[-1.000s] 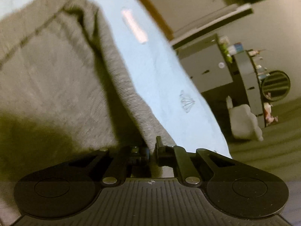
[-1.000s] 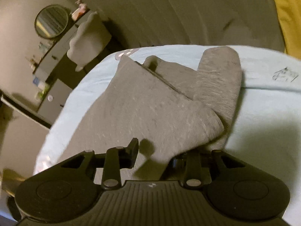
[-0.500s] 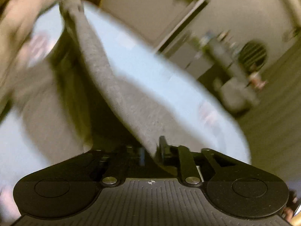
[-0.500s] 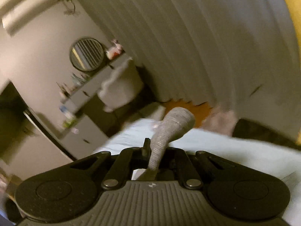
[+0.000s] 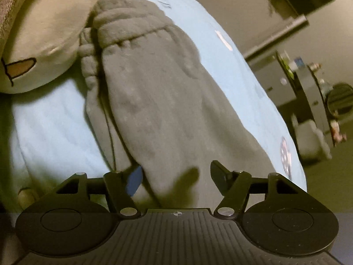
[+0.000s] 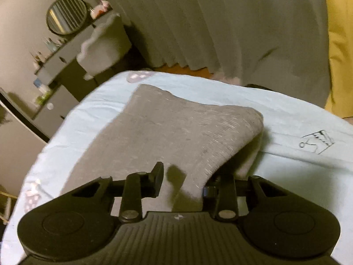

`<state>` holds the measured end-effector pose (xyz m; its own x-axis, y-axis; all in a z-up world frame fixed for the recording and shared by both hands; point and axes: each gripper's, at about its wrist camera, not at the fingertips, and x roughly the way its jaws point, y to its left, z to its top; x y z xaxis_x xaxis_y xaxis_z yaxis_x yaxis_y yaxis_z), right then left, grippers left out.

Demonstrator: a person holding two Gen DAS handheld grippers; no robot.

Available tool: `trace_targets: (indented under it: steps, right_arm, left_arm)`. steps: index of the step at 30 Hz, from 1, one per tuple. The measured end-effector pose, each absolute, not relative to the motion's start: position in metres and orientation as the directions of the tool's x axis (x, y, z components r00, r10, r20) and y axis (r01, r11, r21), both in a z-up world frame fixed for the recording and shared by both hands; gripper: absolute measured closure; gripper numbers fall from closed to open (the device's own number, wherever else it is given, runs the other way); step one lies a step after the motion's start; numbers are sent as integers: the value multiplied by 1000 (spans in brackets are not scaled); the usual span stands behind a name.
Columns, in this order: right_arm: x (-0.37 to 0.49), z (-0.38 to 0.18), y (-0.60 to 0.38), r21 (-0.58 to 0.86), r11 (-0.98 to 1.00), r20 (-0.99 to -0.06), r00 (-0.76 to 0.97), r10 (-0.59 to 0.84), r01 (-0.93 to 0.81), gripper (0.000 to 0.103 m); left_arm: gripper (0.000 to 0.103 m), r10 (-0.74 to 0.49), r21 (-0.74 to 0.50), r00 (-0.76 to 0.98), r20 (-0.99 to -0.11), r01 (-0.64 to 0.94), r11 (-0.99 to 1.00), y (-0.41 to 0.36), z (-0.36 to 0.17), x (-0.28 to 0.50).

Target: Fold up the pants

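Plush toy [image 5: 42,39] touching pants [image 5: 158,101].

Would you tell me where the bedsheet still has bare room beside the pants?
Bare sheet lies right of the pants around the line drawing, and along the bed's far edge. By the waistband, the plush pillow crowds it.

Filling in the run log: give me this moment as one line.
task: fold pants | pants: folded, on blue sheet | left claw: open, over pants | right claw: open, at fold edge
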<state>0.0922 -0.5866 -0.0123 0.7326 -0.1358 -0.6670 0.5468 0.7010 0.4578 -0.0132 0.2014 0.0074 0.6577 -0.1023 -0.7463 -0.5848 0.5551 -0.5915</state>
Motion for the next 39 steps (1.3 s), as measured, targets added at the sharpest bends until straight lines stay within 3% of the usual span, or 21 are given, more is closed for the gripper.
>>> trace_targets:
  steps: [1, 3, 7, 10, 13, 14, 16, 18, 22, 24, 27, 30, 33, 37, 38, 39]
  right_arm:
    - [94, -14, -586, 458, 706, -669, 732, -127, 541, 95]
    - [96, -13, -585, 433, 718, -680, 720, -137, 545, 96]
    - [97, 0, -581, 371, 757, -674, 717, -178, 537, 98]
    - [94, 23, -579, 373, 801, -600, 780, -176, 468, 98]
    - [89, 37, -581, 354, 833, -544, 818, -186, 425, 98]
    - [88, 36, -582, 329, 837, -545, 812, -210, 438, 98]
    - [90, 27, -582, 172, 818, -609, 712, -351, 550, 75]
    - [83, 18, -585, 105, 783, -627, 652, -426, 613, 74]
    - [53, 4, -605, 291, 703, -656, 670, -348, 649, 58]
    - [43, -5, -612, 372, 676, -673, 687, -275, 636, 56]
    - [42, -15, -617, 450, 639, -686, 700, -200, 624, 56]
    - [46, -29, -619, 522, 588, -683, 716, -145, 618, 55]
    - [57, -39, -619, 532, 562, -698, 704, -131, 633, 51]
    - [66, -43, -616, 536, 567, -692, 710, -128, 626, 52]
    - [68, -43, -616, 544, 570, -687, 717, -120, 616, 53]
    - [68, -44, -616, 549, 572, -681, 723, -117, 610, 63]
  left_arm:
    - [35, -103, -588, 653, -750, -588, 556, 205, 4, -11]
    - [53, -93, -557, 625, -775, -606, 568, 201, 0, 0]
    - [80, -45, -486, 611, -790, -580, 653, 191, 15, 5]
    - [81, -15, -431, 594, -804, -566, 702, 183, 29, 3]
    - [74, 0, -409, 600, -800, -545, 732, 173, 43, -5]
    - [67, 13, -392, 604, -797, -533, 750, 167, 49, -9]
    - [59, 33, -365, 622, -782, -502, 784, 152, 59, -12]
    - [49, 34, -346, 640, -768, -460, 818, 136, 68, -16]
    - [38, -30, -344, 685, -728, -326, 881, 98, 83, -13]
    - [24, -69, -329, 700, -711, -245, 912, 76, 84, -5]
    - [23, -104, -296, 694, -712, -163, 941, 44, 74, 10]
    - [24, -194, -356, 660, -726, -119, 927, 26, 50, 29]
    - [23, -230, -411, 657, -718, -134, 902, 17, 29, 32]
    - [23, -231, -401, 583, -779, -180, 898, 22, 9, 35]
    - [23, -217, -403, 590, -777, -202, 893, 28, 8, 35]
    - [23, -205, -406, 595, -778, -226, 885, 33, 6, 33]
